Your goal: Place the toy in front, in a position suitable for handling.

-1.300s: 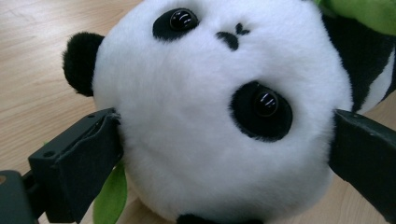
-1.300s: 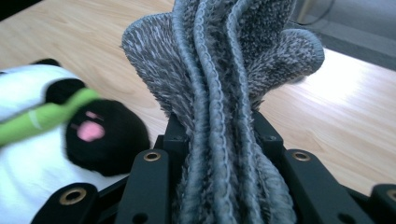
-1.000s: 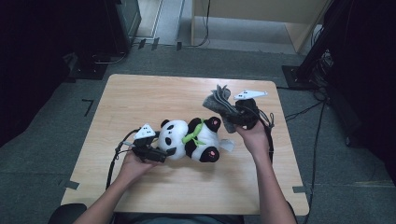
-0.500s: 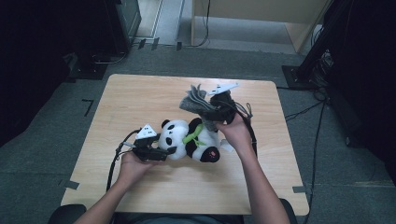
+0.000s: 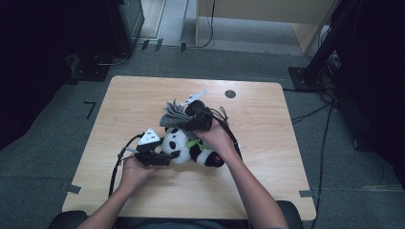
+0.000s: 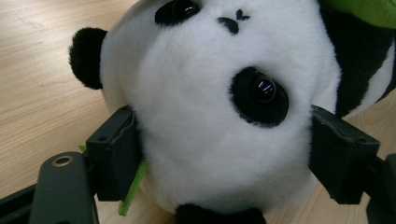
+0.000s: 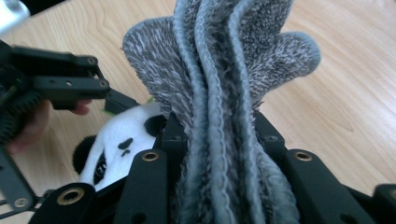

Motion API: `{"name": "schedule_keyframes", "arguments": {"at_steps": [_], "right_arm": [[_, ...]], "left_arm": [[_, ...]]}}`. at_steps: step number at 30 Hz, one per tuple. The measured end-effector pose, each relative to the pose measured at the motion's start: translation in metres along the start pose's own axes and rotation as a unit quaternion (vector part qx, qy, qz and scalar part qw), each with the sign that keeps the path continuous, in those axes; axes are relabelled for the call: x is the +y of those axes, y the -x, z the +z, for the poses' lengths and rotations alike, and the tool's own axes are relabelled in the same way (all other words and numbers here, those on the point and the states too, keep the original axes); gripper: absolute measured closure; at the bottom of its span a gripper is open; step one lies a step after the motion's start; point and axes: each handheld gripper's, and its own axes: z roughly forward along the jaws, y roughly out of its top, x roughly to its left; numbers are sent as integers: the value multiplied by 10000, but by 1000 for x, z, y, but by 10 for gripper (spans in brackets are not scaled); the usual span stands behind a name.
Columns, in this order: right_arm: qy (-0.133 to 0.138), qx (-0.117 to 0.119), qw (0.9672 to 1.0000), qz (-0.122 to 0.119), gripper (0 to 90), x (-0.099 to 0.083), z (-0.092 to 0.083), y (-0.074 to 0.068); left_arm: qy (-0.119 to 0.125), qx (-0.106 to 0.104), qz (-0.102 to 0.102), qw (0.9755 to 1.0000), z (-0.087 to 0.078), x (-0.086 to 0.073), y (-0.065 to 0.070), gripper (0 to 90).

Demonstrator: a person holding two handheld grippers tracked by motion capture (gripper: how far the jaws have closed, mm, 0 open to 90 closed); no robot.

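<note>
A plush panda [image 5: 191, 145] with a green scarf lies on its side on the wooden table [image 5: 267, 109]. My left gripper [image 5: 165, 155] has its jaws on both sides of the panda's head [image 6: 205, 107]. They have just been closing, and the pads [image 6: 116, 154] press into the white fur. My right gripper [image 5: 184, 114] is shut on a bunched grey knitted cloth [image 5: 173, 113]. It holds the cloth [image 7: 224, 70] just above the panda's head [image 7: 123, 135], close to the left gripper [image 7: 60, 86].
A small dark round hole [image 5: 230, 94] sits in the table behind the grippers. Black cables [image 5: 117, 162] trail from both grippers over the tabletop. Dark stands and a wooden cabinet [image 5: 267, 19] stand on the floor beyond the far edge.
My right gripper has carried the grey cloth leftwards and slightly down, from the panda's right side to above its head. The left hand has stayed at the panda's head.
</note>
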Motion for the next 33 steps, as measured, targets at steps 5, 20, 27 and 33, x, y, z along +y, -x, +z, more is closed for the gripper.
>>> {"name": "schedule_keyframes", "arguments": {"at_steps": [5,20,27,33], "right_arm": [[32,-11,10000,24,530,0,1,1],[142,-123,9993,-332,691,3,4,-11],[25,-352,9984,-449,690,2,10,-11],[-208,-682,9973,-202,692,-4,7,7]], "left_arm": [[22,17,25,10000,0,-1,1,203],[-22,97,16,9999,-1,0,2,238],[6,76,-6,10000,0,-1,2,294],[-7,37,-15,10000,-1,-1,1,292]]}}
